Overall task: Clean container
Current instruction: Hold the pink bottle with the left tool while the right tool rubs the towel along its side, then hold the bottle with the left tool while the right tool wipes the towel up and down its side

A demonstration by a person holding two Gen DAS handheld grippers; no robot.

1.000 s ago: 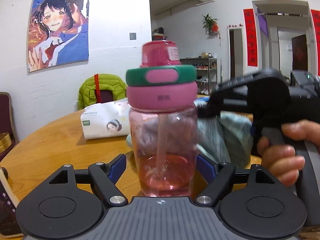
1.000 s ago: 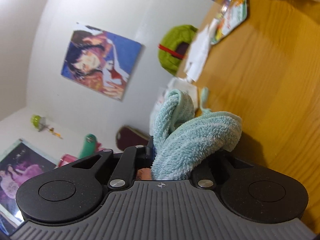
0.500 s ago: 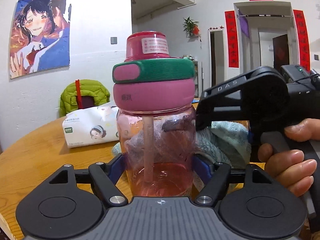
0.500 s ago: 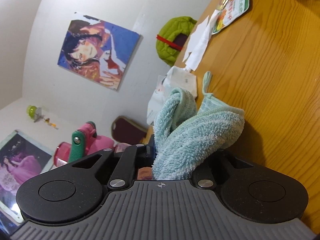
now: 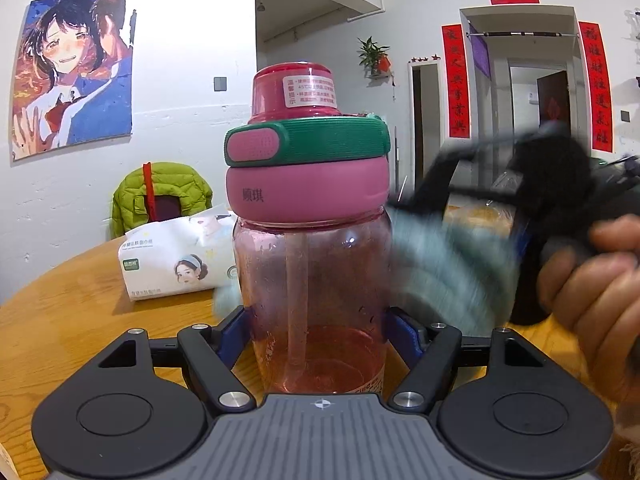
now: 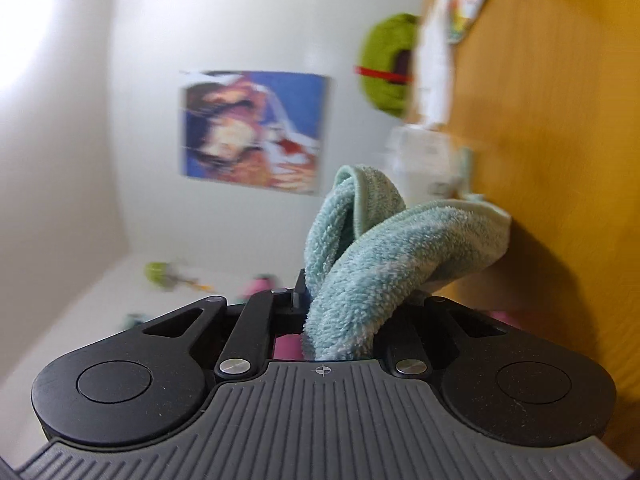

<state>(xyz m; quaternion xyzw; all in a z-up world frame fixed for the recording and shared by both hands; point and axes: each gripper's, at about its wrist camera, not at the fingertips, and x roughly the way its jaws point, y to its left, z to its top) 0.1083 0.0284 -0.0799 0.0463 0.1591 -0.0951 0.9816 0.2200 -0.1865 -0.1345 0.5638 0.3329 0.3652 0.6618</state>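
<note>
A clear pink water bottle (image 5: 316,280) with a pink and green lid and a straw stands upright between the fingers of my left gripper (image 5: 318,332), which is shut on its lower body. My right gripper (image 6: 352,312) is shut on a folded light blue towel (image 6: 384,256). In the left wrist view the right gripper (image 5: 520,184) and the blurred towel (image 5: 452,276) are at the bottle's right side, the towel against the bottle wall. The right wrist view is rolled sideways and blurred.
A round wooden table (image 5: 68,304) lies under the bottle. A white tissue pack (image 5: 176,260) lies behind the bottle on the left. A chair with a green jacket (image 5: 160,196) stands at the wall. A poster (image 5: 72,72) hangs at upper left.
The right gripper with the towel has moved along the bottle's right side and is now motion-blurred. The bottle sits closer and more centred in the left wrist view. The right wrist view has rolled.
</note>
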